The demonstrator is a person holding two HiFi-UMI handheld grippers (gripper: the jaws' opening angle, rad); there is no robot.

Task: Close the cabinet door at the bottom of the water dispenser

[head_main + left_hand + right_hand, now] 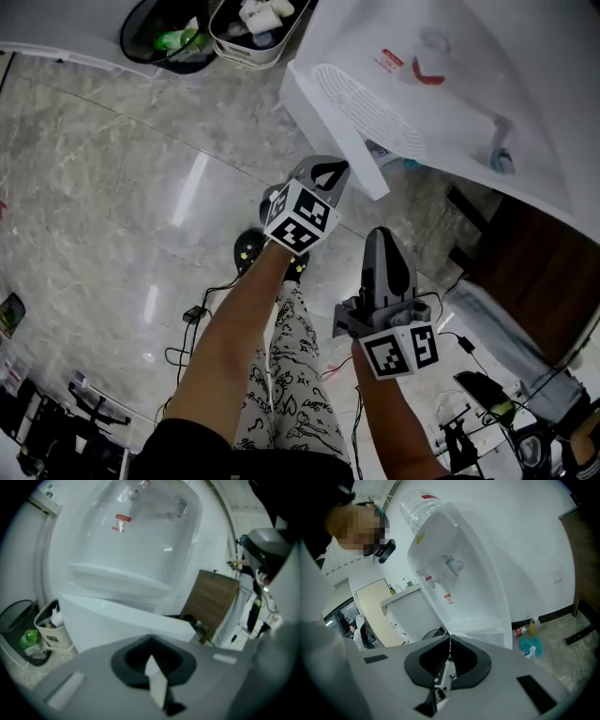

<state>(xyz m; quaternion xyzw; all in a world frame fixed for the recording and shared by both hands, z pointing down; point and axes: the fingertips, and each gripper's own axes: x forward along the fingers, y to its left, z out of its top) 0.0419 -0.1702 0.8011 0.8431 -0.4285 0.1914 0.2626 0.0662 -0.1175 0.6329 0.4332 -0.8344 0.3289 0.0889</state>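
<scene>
The cabinet door [339, 139] stands open here, a white slab swung out from the foot of the water dispenser [469, 84], its edge running down just under the drip tray [367, 111]. In the left gripper view that door [126, 620] fills the space straight ahead of the tool, with the dispenser's body [136, 541] rising behind it.

My left tool [325, 172] is right there, tip just beside the door's outer edge; I can't tell whether it touches. Its jaws are together with nothing held between them [150, 654]. The left forearm [234, 328] is stretched forward and up, with the marker cube [300, 217] facing the head camera.

The right tool [382, 242] sits lower and further back, pointing up toward the door's underside but apart from it. Its jaws are also pressed together and empty [450, 641], looking at the dispenser [459, 573] and the water bottle [417, 506] on top. The right forearm [398, 422] comes up from the bottom edge, its cube [403, 349] nearest me.

Further out, a black bin [159, 37] and a white basket [251, 33] sit side by side on the marble floor [112, 187], left of the dispenser. A wooden cabinet [539, 272] stands to its right.
</scene>
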